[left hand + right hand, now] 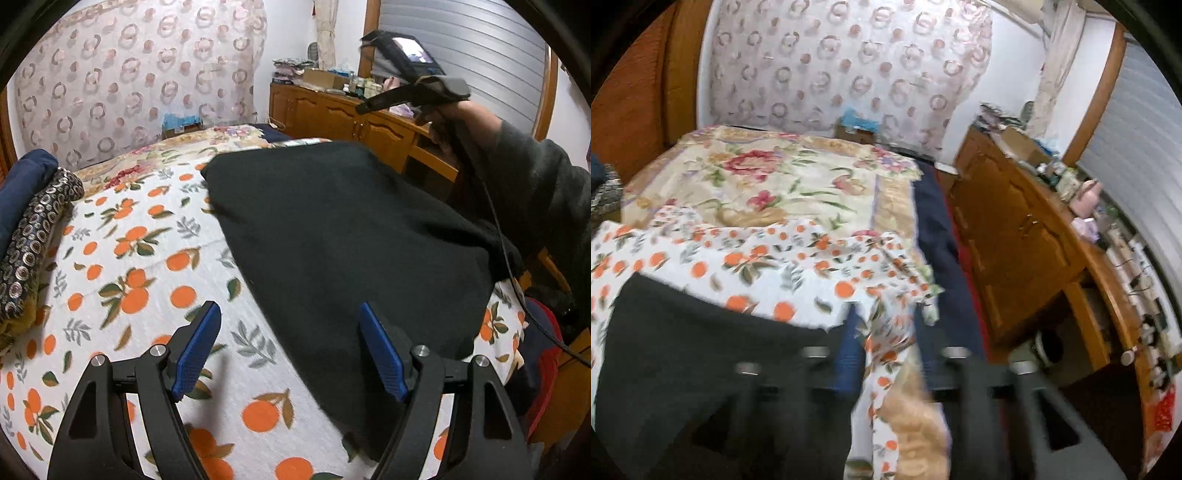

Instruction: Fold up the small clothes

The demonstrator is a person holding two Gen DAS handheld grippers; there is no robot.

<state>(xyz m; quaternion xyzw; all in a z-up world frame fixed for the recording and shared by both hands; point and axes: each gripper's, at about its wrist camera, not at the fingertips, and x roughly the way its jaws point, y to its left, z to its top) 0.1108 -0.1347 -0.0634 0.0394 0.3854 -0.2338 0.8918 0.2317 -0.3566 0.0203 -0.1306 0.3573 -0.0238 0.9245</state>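
The left gripper hangs with fingers spread wide and empty; the dark garment lies on the bedsheet ahead, under its right finger. The right gripper is blurred, fingers apart, garment to its left.

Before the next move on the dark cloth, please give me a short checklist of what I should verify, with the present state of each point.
1. Left tool open and holding nothing: ok.
2. Dark cloth lies spread on the orange-print sheet: ok.
3. Near edge of the cloth sits between the left tool's pads: not ok, only the right pad is over it.
4. Right tool open with nothing gripped: ok, though blurred.
5. Folded pile stays apart from the cloth: ok.
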